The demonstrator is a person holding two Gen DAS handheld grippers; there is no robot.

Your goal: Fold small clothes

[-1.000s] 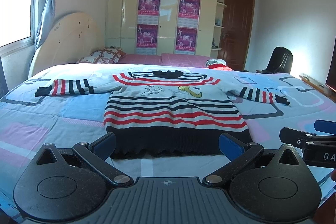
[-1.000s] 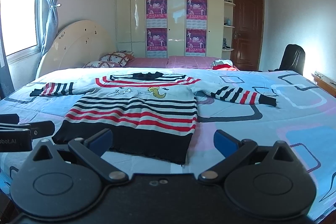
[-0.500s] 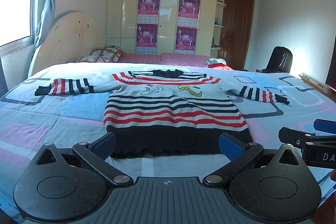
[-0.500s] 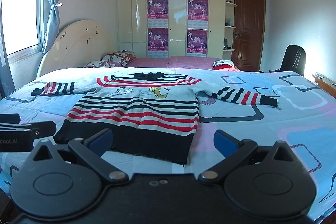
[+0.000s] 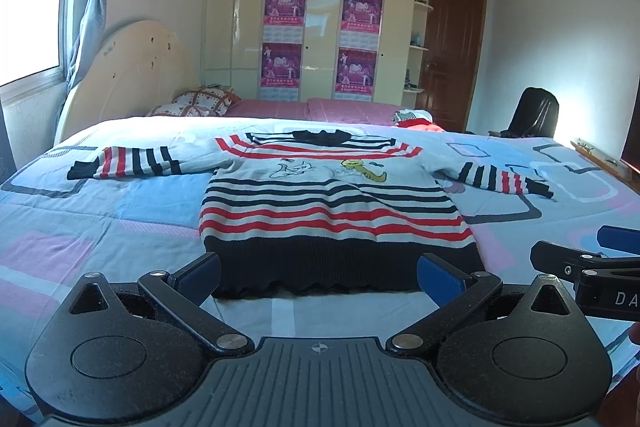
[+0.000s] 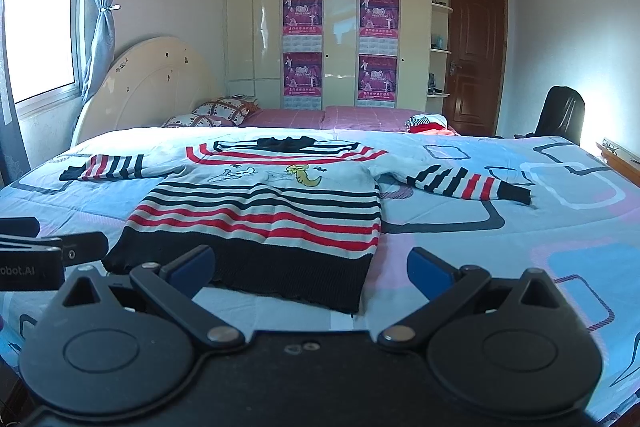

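While both pairs of tongs hang over the near edge of the bed [image 5: 120, 211], the striped sweater [image 5: 332, 203] lies flat on the blue-and-pink quilt, front up, hem toward the cameras and both sleeves spread out to the sides. The left tongs [image 5: 318, 273] stand wide apart with nothing between the blue pads, the black hem showing in the gap just beyond them. The right tongs [image 6: 310, 269] are likewise spread and hold nothing; their left pad sits in front of the hem's near corner, their right pad over bare quilt.

Each pair is cut off at the edge of the other's view, so only one dark finger and part of a printed label show. The collar is a dark bunch, hard to read.

Beyond the quilt lie patterned pillows [image 6: 218, 113] by the curved headboard [image 6: 152, 87], a small heap of red and white cloth [image 6: 426, 123], a wardrobe with purple posters [image 6: 340, 47], a brown door [image 6: 476, 59] and a black chair [image 6: 560, 115].
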